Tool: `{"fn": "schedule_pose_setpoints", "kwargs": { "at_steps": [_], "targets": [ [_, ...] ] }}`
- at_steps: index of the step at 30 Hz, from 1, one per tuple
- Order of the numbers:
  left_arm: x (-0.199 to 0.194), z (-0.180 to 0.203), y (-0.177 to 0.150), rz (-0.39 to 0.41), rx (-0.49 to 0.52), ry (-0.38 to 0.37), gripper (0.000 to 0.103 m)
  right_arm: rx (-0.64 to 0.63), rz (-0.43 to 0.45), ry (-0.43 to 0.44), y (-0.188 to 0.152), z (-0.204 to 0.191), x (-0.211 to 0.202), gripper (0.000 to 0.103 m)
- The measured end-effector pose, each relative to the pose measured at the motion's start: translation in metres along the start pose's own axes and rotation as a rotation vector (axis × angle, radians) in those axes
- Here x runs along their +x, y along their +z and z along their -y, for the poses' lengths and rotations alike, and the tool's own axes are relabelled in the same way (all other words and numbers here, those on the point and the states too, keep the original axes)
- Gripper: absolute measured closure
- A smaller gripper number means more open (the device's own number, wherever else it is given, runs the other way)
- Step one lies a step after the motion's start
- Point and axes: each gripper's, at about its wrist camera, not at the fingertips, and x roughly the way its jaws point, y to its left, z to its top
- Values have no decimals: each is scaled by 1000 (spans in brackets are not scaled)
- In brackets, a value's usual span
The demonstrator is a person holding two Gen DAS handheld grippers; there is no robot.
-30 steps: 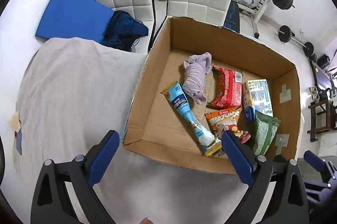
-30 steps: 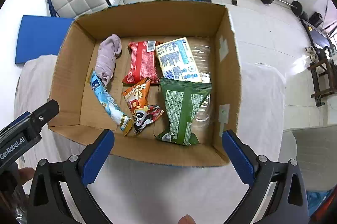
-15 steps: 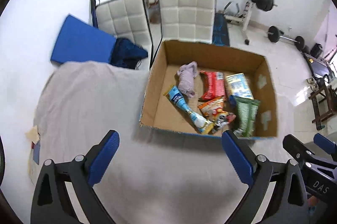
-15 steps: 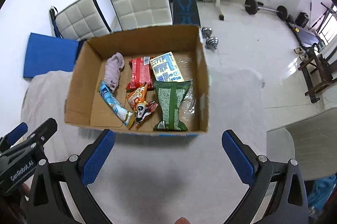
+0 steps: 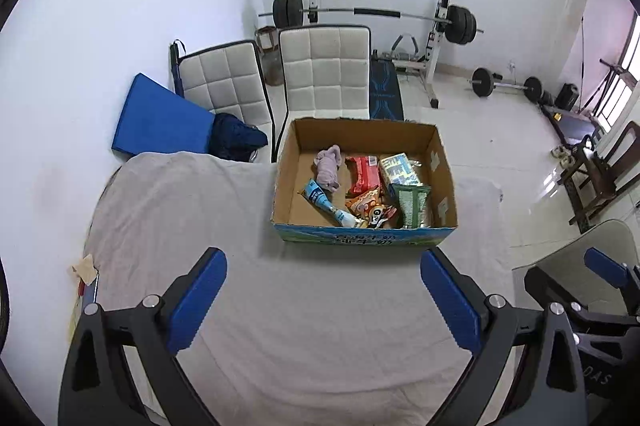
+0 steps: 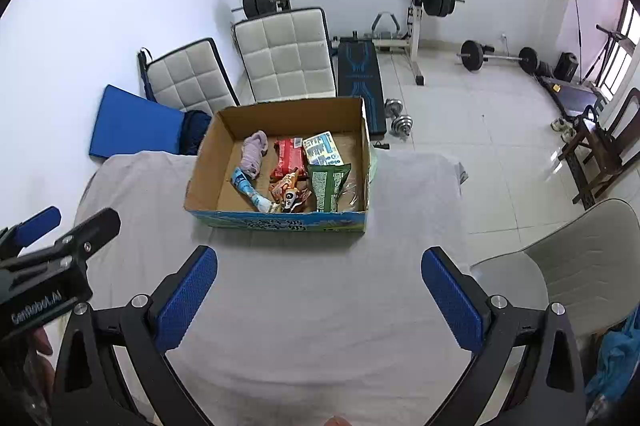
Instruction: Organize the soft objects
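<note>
"GenRobot.AI" on the left gripper (image 6: pixel 38 222); "DAS" on the right gripper (image 5: pixel 608 268)

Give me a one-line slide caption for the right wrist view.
Open right gripper above the cloth-covered table, facing a cardboard box of snack packets and a lilac cloth.

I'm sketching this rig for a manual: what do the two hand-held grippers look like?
The left hand-held gripper and the right hand-held gripper look alike: black angular frames with silver bolts, each carrying two fingers faced with textured blue pads. In the right wrist view the left one's side bears white "GenRobot.AI" lettering. No cables or sleeves show.
</note>
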Motion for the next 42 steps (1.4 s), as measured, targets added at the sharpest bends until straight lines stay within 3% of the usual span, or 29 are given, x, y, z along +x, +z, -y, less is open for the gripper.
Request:
{"fn": "schedule_pose_setpoints", "kwargs": {
  "at_steps": [15,42],
  "targets": [
    [-57,-6,-22,63,2,-12,0,-26,77,-6,-24,-2,-104,0],
    [-45,-19,-6,98,-34,0,0,-64,170,-52,18,-24,-102,0]
  ]
}}
